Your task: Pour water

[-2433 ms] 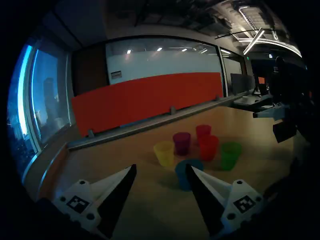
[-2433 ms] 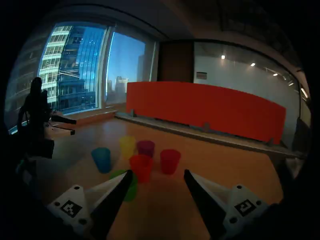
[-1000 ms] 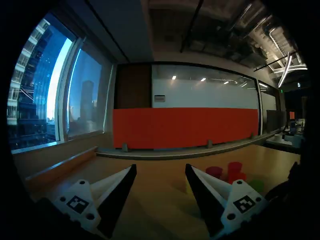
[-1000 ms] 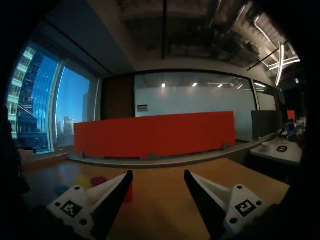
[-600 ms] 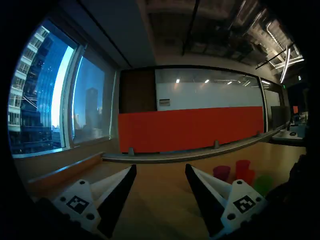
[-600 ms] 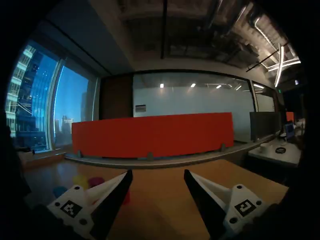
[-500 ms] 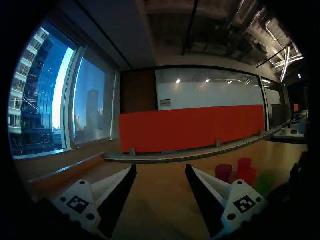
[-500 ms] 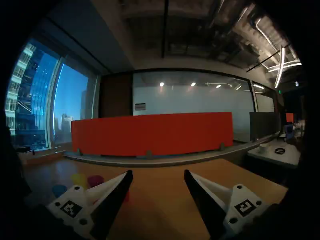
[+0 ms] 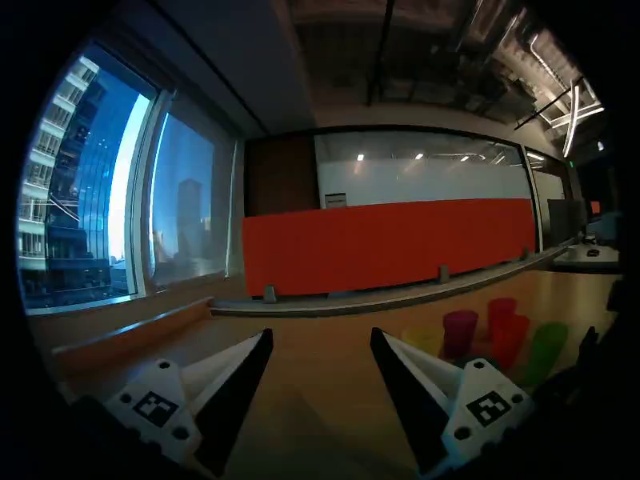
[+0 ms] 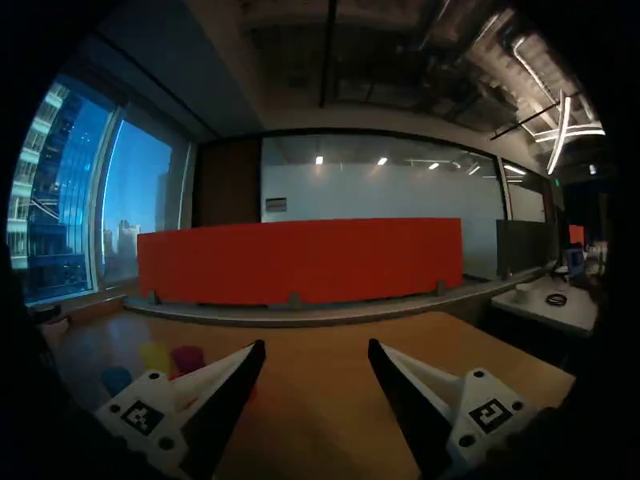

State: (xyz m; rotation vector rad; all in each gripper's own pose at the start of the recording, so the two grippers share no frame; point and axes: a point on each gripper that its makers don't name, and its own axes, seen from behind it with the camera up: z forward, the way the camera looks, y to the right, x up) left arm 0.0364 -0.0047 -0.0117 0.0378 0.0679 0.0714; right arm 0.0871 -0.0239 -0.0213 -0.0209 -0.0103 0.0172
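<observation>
Cups now nearer, right of left claw

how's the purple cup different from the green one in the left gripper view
Colour: the purple cup is magenta, the green cup bright green. Place: the purple cup stands farther back, left in the cluster; the green cup is nearer, at its right end. Both stand upright on the wooden table.

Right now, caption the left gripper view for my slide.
Open left gripper above a wooden table, colourful cups clustered nearby, orange partition behind.
</observation>
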